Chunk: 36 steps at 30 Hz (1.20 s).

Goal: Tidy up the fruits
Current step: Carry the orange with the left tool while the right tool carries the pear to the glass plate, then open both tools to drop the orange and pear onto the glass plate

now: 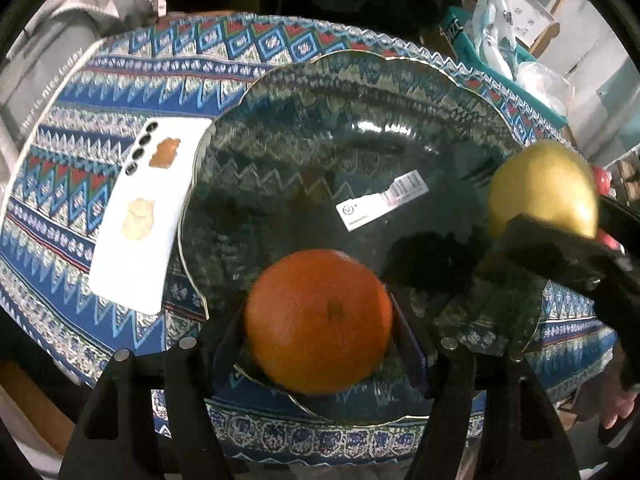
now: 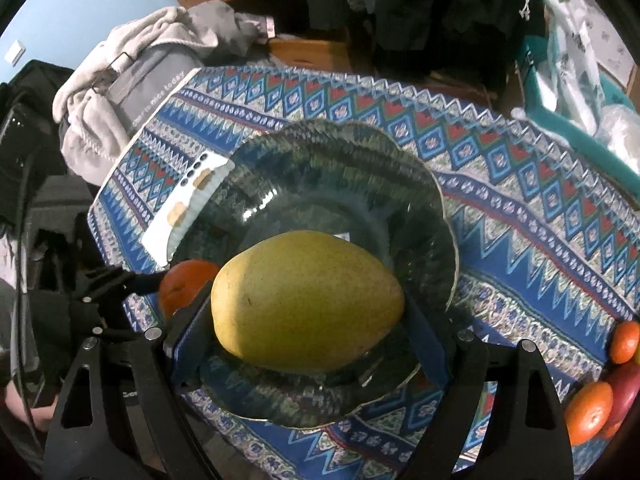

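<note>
Left tool (image 1: pixel 320 340) at the bottom centre of its own view, and it is clamped on the orange (image 1: pixel 319 322) — one finger pressed to each flank of the fruit, which hangs over the near rim of the glass plate (image 1: pixel 304 152). The plate is dark, see-through, scallop-edged, with a white barcode sticker (image 1: pixel 382 202) showing in its middle, and it fills the centre of the frame on the patterned blue cloth (image 1: pixel 120 80) that covers the tabletop. To the left of the plate, lying flat on the cloth, a white phone (image 1: pixel 140 216), back upward, its edge just at the plate's rim.

Over to the right wrist view: the right tool (image 2: pixel 308 312) is pinching a yellow-green pear (image 2: pixel 306 300), fingers tight on both sides, the pear low in the centre of the frame over the plate's near half. Whether either fruit touches the glass, I cannot tell. In the left wrist view that same pear sits at the right edge, with the right tool's dark finger across it.

Lower right corner of the right wrist view — more fruit on the cloth: two tangerines (image 2: pixel 590 406) and a red fruit (image 2: pixel 624 388) partly cut off by the frame. Upper left there, a heap of grey and white clothing (image 2: pixel 132 80) lies beyond the tabletop.
</note>
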Each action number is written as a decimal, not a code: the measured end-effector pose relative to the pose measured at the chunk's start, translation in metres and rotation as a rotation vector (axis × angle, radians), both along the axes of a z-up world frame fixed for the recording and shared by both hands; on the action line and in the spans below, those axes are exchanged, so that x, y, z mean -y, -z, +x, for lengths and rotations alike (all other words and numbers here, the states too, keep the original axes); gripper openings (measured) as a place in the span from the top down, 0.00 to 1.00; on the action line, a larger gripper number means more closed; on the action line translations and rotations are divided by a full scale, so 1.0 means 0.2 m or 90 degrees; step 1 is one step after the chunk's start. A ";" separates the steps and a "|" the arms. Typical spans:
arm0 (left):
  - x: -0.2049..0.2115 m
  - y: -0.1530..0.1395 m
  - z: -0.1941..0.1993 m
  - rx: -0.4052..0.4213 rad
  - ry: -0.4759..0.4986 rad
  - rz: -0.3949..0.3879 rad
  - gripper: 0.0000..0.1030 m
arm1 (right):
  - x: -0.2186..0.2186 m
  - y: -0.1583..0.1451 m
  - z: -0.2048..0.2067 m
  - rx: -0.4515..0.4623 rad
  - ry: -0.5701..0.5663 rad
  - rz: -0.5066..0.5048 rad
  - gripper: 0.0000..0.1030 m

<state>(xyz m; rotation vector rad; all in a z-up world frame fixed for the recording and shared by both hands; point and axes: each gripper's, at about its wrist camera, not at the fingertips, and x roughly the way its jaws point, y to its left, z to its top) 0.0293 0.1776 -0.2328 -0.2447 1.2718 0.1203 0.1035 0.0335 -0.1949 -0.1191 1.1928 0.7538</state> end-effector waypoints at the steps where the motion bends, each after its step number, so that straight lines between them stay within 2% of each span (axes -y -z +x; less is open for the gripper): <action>1: 0.01 -0.02 0.00 0.010 0.003 0.007 0.31 | 0.00 0.01 0.00 0.001 0.000 -0.007 0.16; 4: 0.01 -0.06 -0.01 0.029 0.006 0.020 0.25 | 0.01 0.04 0.01 -0.003 0.004 -0.016 0.16; 14: -0.02 -0.10 -0.03 0.033 -0.002 0.029 0.25 | 0.02 0.08 0.02 -0.028 0.020 -0.019 0.15; 21: 0.00 -0.13 -0.03 0.042 -0.001 0.028 0.25 | 0.08 0.03 0.04 -0.026 0.044 0.014 0.18; 28: 0.04 -0.19 -0.03 0.068 0.005 0.023 0.25 | 0.14 -0.05 0.02 0.015 0.057 0.003 0.18; 36: 0.13 -0.28 -0.02 0.093 0.029 0.024 0.25 | 0.22 -0.19 -0.01 0.096 0.084 -0.053 0.18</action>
